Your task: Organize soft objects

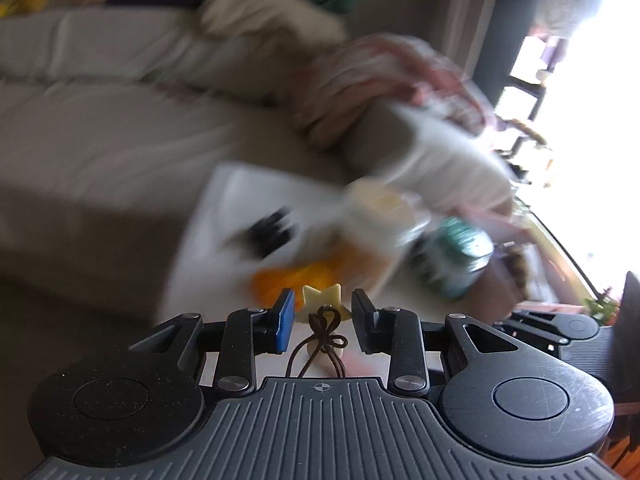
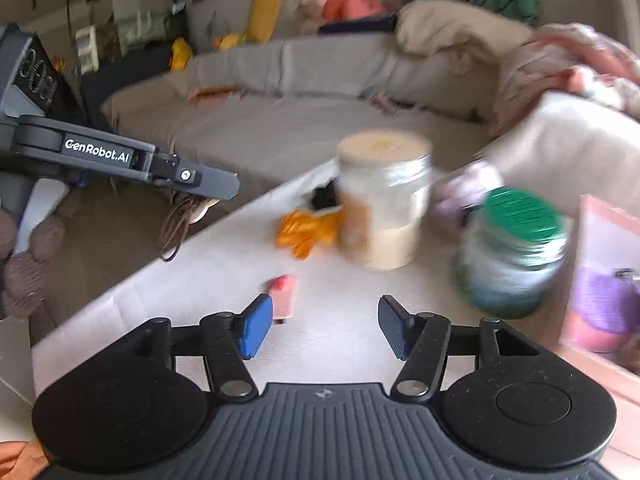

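My left gripper (image 1: 323,318) is shut on a small cream star-shaped charm (image 1: 321,299) with a brown cord (image 1: 320,340) hanging from it, held above the white table's (image 1: 224,240) edge. It also shows in the right wrist view (image 2: 200,202), with the cord (image 2: 176,228) dangling off the table's left side. My right gripper (image 2: 324,328) is open and empty over the white table (image 2: 200,280). A small pink soft piece (image 2: 283,294) lies just ahead of its left finger. An orange soft object (image 2: 306,232) lies further ahead.
A jar with a cream lid (image 2: 384,200) and a jar with a green lid (image 2: 516,252) stand on the table. A clear bin holding purple and pink soft things (image 2: 604,300) is at the right. A grey sofa (image 2: 280,120) with cushions lies behind.
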### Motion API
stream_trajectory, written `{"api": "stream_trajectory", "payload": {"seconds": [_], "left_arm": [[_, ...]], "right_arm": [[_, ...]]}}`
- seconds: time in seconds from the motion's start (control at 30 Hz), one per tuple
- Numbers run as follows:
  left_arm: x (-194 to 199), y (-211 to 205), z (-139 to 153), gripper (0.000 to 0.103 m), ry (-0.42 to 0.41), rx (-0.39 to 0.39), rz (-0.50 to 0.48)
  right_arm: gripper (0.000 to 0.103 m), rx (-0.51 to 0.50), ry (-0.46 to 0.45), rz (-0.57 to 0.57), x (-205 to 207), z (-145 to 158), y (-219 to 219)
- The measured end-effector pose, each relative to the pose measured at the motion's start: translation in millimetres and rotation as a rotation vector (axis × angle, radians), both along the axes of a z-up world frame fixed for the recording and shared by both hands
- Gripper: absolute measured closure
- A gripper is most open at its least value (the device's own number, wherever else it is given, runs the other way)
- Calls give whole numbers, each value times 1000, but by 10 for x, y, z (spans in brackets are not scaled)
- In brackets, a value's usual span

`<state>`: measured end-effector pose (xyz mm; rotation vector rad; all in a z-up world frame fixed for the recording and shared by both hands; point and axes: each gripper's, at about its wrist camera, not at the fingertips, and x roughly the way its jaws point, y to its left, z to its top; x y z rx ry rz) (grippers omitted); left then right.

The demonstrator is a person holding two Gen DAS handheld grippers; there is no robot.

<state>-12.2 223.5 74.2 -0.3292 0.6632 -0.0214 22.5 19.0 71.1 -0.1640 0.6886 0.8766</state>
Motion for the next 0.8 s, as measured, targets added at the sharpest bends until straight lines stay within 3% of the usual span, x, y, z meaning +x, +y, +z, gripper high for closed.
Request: {"api": "stream_trajectory", "payload": {"seconds": [0.23,0.5,0.53,0.67,0.8], "left_arm": [[-156,294,-361,68,98,-50,63],[-179,340,-502,68,106,-74,79],[-182,345,-504,68,105,-77,79],[-149,327,-377,68,61,-93,89],[-13,283,71,68,-69,-56,74]], "right_arm": [[46,-57,5,37,39,-170,488],[69,-142,-7,84,1,-232,678],[81,-143,-1,92,-6,-221,674],[83,-111,-19,87,-42,-78,567],[83,-21,-107,55,-116,339,291]]}}
